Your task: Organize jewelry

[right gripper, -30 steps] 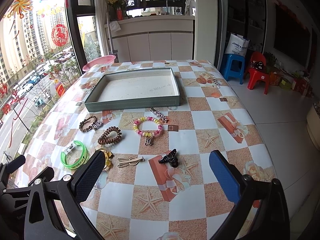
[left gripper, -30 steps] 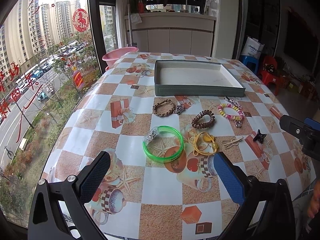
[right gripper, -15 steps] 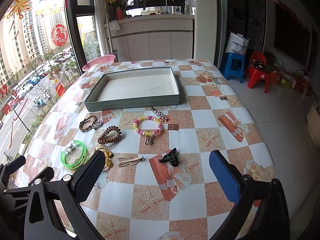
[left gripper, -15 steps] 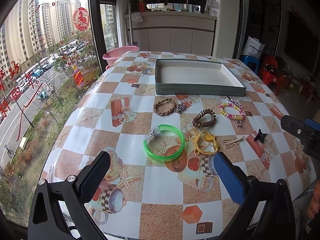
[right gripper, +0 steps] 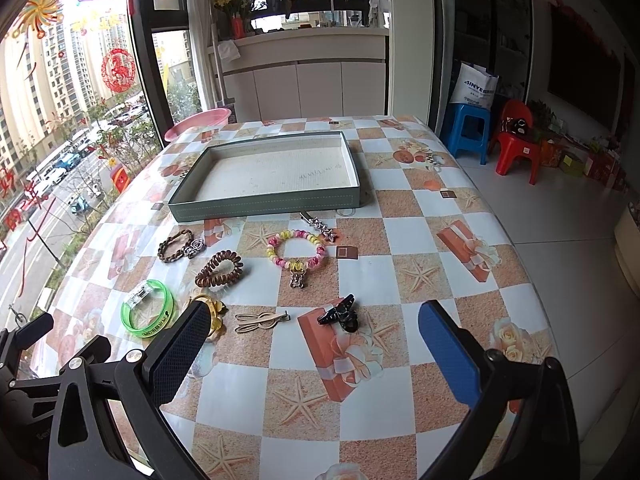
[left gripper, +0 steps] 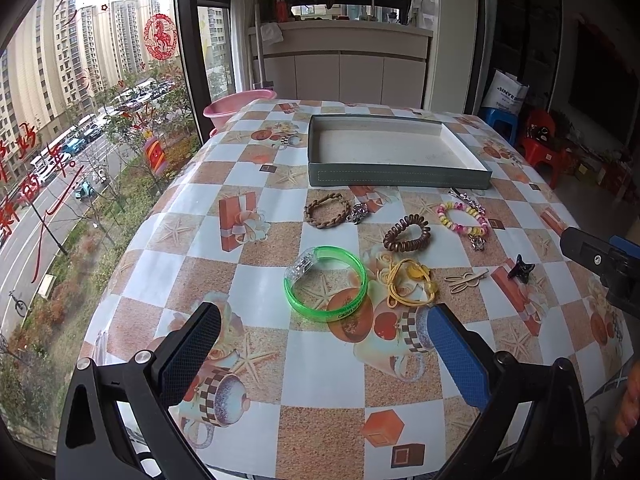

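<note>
Green bangle (left gripper: 326, 283) just beyond gaping left jaws.

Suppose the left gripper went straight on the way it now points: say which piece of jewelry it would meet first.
Most likely the green bangle, which lies on the table just ahead of the open left gripper, between its fingers. Depth is uncertain; the yellow tie lies slightly right.

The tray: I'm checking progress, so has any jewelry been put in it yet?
No, the tray shows only its bare pale floor, and the bracelets and clips all lie on the tablecloth in front of it.
</note>
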Demonstrator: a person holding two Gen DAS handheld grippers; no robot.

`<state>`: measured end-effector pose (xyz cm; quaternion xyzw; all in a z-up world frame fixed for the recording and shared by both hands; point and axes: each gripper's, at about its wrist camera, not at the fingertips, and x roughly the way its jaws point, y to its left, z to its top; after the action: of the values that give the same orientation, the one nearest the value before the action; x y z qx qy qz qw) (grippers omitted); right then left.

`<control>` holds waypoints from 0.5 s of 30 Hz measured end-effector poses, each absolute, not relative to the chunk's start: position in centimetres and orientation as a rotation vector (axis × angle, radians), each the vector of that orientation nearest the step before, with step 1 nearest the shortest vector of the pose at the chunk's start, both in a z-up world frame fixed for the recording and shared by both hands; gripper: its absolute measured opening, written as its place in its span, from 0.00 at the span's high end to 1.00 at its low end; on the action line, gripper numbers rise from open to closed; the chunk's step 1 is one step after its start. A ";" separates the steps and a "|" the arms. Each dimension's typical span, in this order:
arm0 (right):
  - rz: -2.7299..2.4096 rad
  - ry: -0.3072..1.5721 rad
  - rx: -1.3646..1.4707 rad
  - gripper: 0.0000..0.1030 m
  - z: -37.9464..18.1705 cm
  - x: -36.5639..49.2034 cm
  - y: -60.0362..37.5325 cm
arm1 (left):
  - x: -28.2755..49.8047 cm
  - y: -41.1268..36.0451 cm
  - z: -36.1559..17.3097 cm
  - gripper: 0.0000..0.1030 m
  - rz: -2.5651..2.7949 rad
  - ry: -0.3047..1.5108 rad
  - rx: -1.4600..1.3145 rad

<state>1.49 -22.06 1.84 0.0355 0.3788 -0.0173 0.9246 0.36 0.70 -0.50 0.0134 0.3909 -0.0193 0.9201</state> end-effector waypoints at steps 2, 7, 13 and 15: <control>-0.035 0.778 0.073 0.00 1.8 1.5 -22.1 | 0.4 0.7 -0.6 0.00 -0.040 0.805 0.029; -0.036 0.782 0.075 0.00 1.5 1.4 -22.0 | 0.4 0.6 -0.6 0.00 -0.040 0.805 0.028; -0.037 0.781 0.077 0.00 1.3 1.3 -22.0 | 0.4 0.6 -0.9 0.00 -0.039 0.812 0.031; -0.038 0.781 0.077 0.00 1.2 1.3 -22.0 | 0.4 0.6 -0.9 0.00 -0.039 0.811 0.031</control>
<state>1.28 -21.96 1.20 0.0376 0.3808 -0.0183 0.9237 0.42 0.58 -0.87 0.0152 0.3945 -0.0191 0.9186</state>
